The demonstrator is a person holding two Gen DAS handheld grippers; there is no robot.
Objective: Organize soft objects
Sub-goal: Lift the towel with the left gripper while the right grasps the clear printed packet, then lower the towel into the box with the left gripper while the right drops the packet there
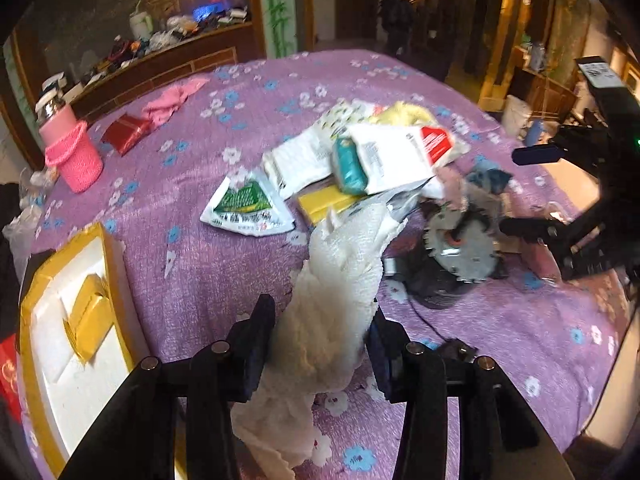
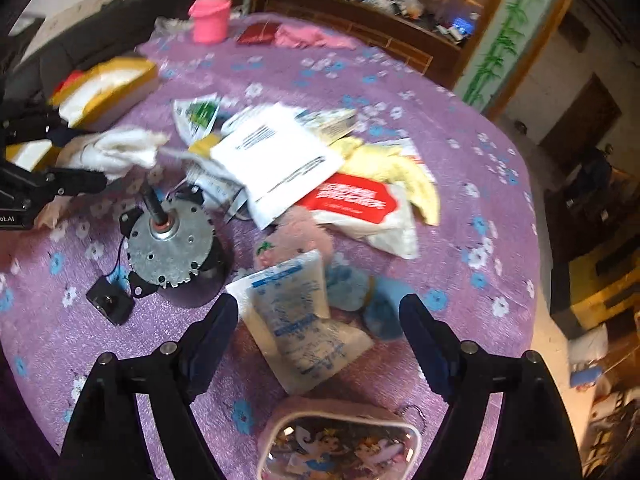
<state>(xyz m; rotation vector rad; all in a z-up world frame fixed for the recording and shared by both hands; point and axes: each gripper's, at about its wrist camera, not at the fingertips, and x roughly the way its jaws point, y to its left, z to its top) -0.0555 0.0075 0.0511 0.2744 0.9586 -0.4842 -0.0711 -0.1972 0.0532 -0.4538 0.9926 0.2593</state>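
I'm gripping the white towel (image 1: 340,280) in my left gripper (image 1: 320,332), centre frame, while my right gripper (image 2: 320,320) is hovering spread over the tissue pack (image 2: 304,320), needing a drop-off next.

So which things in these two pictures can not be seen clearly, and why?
- White towel: in the left wrist view its lower end is cut off by the bottom edge, between the fingers of the left hand-held gripper.
- Cartoon pouch: in the right wrist view the bottom edge cuts it off.
- Blue plush toy: partly hidden by the plastic packet.
- White bag's print: motion blur makes it unreadable.
- Shelf items: too small to identify.
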